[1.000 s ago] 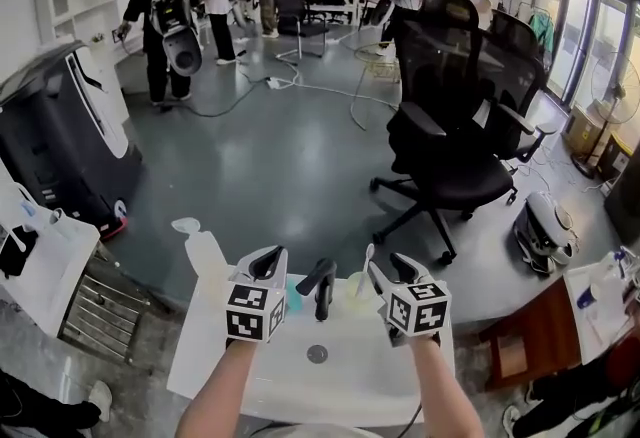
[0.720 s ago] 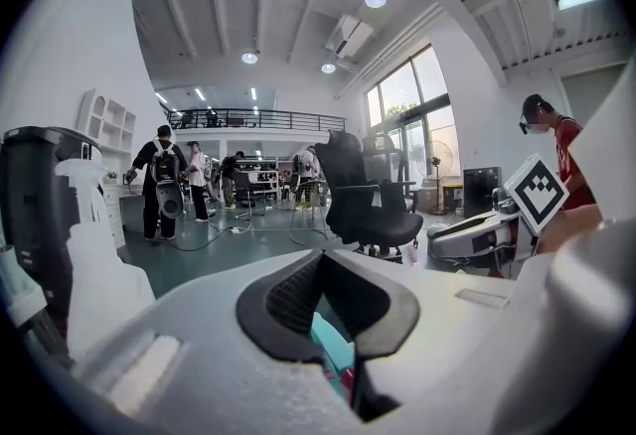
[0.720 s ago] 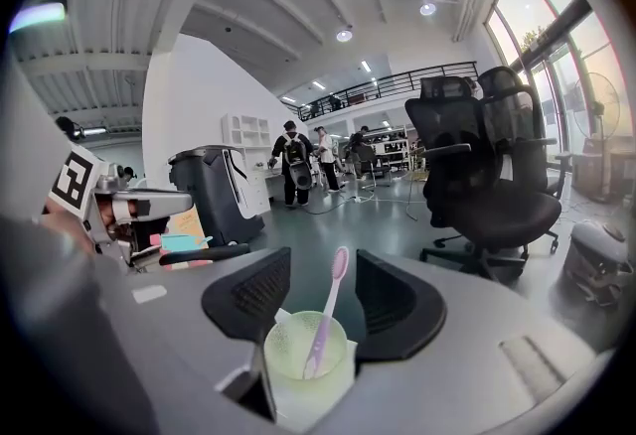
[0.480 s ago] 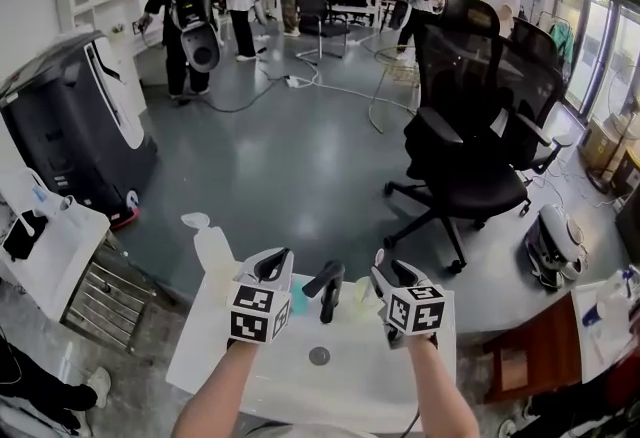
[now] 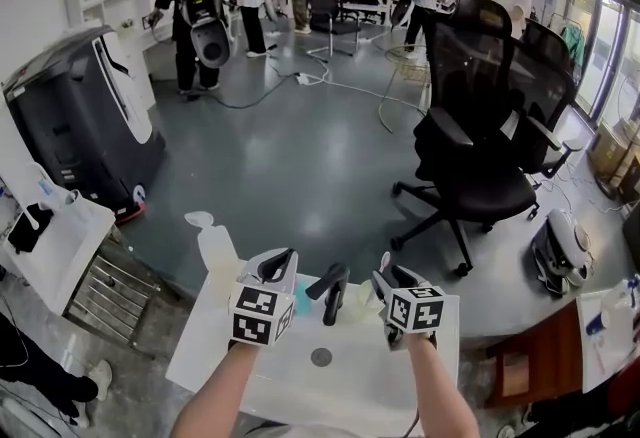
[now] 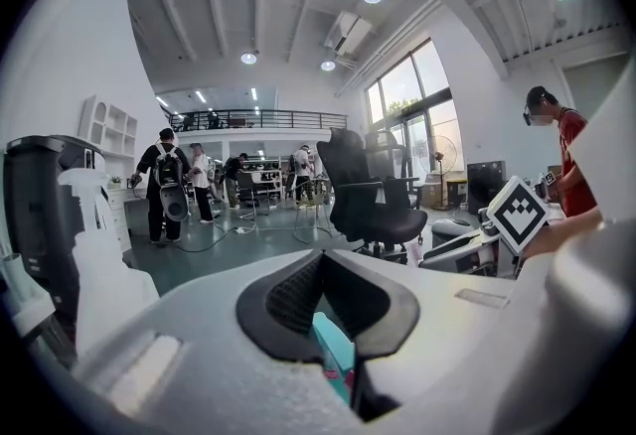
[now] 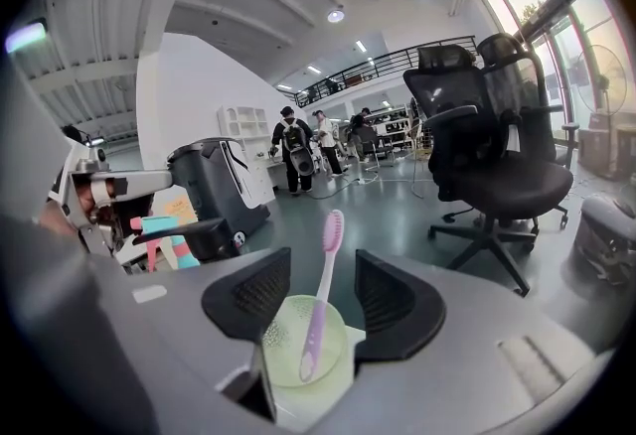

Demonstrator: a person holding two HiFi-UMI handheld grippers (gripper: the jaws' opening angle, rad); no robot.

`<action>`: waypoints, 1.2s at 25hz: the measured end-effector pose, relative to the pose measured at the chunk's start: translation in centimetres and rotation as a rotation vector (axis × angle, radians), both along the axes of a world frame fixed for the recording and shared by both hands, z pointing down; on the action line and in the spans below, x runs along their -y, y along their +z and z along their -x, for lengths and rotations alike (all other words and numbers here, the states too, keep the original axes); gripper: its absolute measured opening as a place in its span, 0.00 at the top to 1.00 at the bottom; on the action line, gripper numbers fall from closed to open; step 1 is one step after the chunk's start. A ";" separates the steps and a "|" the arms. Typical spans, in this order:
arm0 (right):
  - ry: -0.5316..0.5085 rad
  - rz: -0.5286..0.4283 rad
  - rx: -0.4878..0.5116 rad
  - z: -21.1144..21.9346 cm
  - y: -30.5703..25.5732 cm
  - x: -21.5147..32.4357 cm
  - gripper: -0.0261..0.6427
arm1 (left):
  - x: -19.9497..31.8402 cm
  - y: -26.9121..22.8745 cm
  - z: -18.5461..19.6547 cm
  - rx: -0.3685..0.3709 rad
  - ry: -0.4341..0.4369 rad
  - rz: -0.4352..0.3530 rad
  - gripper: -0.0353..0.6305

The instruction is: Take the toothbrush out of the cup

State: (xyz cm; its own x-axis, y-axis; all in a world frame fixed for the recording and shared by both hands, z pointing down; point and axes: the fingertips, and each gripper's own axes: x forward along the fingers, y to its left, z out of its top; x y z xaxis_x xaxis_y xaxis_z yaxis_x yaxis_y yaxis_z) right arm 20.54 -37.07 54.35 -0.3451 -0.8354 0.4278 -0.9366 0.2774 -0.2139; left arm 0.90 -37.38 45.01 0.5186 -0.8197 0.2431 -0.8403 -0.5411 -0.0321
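A pale green cup [image 7: 298, 356] stands on the white sink counter [image 5: 300, 381] with a pink and lilac toothbrush [image 7: 325, 284] leaning in it, head up. My right gripper [image 7: 323, 302] is open; the brush handle rises in the gap between its pads and touches neither. In the head view the cup [image 5: 362, 299] and the toothbrush [image 5: 383, 264] sit just left of my right gripper [image 5: 393, 278]. My left gripper [image 5: 279, 264] hovers left of the faucet. In its own view the left gripper [image 6: 320, 269] has its pads together, and a teal box [image 6: 333, 363] shows below them.
A black faucet [image 5: 330, 288] rises between the two grippers, with the drain [image 5: 321, 357] in front of it. A white spray bottle [image 5: 212, 248] stands at the counter's left corner. Beyond it are a black office chair [image 5: 480, 146], a dark machine [image 5: 80, 116] and people at the back.
The head view has drifted slightly, so the room shifts in frame. Both grippers stay at about the same places by the faucet and cup.
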 end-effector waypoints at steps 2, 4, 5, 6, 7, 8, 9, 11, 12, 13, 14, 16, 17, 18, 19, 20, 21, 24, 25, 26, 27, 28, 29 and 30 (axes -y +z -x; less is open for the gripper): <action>-0.003 0.009 0.003 0.1 0.4 0.2 0.68 | 0.0 0.0 0.1 0.002 -0.002 -0.002 0.95; -0.006 0.020 0.004 0.1 0.8 0.6 0.68 | 0.0 0.0 0.3 0.005 -0.005 -0.004 0.95; -0.008 0.026 0.004 0.2 1.0 0.7 0.68 | 0.1 0.1 0.4 0.007 -0.007 -0.004 0.95; -0.010 0.031 0.004 0.2 1.2 0.8 0.68 | 0.2 0.2 0.5 0.008 -0.010 -0.003 0.95; -0.013 0.035 0.003 0.2 1.3 0.9 0.69 | 0.2 0.2 0.6 0.010 -0.013 -0.002 0.95; -0.016 0.039 0.002 0.2 1.4 1.0 0.69 | 0.2 0.3 0.8 0.012 -0.016 0.000 0.95; -0.019 0.043 0.001 0.2 1.6 1.1 0.69 | 0.3 0.4 0.9 0.013 -0.019 0.001 0.95; -0.028 0.050 -0.002 0.4 1.7 1.2 0.70 | 0.3 0.4 1.2 0.014 -0.026 0.003 0.95; -0.033 0.055 -0.004 0.5 1.8 1.3 0.70 | 0.3 0.4 1.4 0.013 -0.030 0.003 0.95; -0.040 0.059 -0.007 0.6 1.9 1.3 0.70 | 0.4 0.4 1.6 0.012 -0.034 0.003 0.95; -0.046 0.064 -0.009 0.6 1.9 1.4 0.71 | 0.5 0.4 1.7 0.012 -0.037 0.004 0.95; -0.056 0.073 -0.012 0.7 2.0 1.4 0.73 | 0.7 0.4 1.9 0.011 -0.043 0.005 0.95; -0.059 0.076 -0.013 0.7 2.1 1.4 0.73 | 0.7 0.5 2.0 0.011 -0.045 0.007 0.95; -0.060 0.079 -0.014 0.7 2.1 1.4 0.75 | 0.7 0.6 2.1 0.010 -0.048 0.009 0.95; -0.059 0.080 -0.015 0.7 2.2 1.4 0.75 | 0.7 0.7 2.2 0.010 -0.050 0.010 0.95; -0.059 0.081 -0.016 0.7 2.2 1.5 0.75 | 0.7 0.8 2.3 0.009 -0.053 0.011 0.95; -0.059 0.082 -0.018 0.7 2.3 1.5 0.75 | 0.7 0.8 2.4 0.008 -0.055 0.011 0.95; -0.060 0.083 -0.021 0.7 2.3 1.5 0.78 | 0.8 0.9 2.5 0.007 -0.058 0.014 0.95; -0.059 0.083 -0.023 0.6 2.3 1.5 0.78 | 0.7 0.9 2.5 0.007 -0.058 0.014 0.95; -0.057 0.082 -0.025 0.5 2.3 1.5 0.79 | 0.7 1.0 2.4 0.007 -0.058 0.014 0.95; -0.054 0.080 -0.028 0.5 2.3 1.5 0.80 | 0.7 1.0 2.4 0.007 -0.057 0.014 0.95; -0.053 0.079 -0.029 0.5 2.3 1.5 0.81 | 0.7 1.0 2.5 0.006 -0.057 0.013 0.95; -0.053 0.078 -0.029 0.6 2.3 1.4 0.82 | 0.7 0.9 2.6 0.006 -0.059 0.013 0.95; -0.054 0.078 -0.030 0.7 2.2 1.4 0.83 | 0.7 0.9 2.7 0.005 -0.060 0.012 0.95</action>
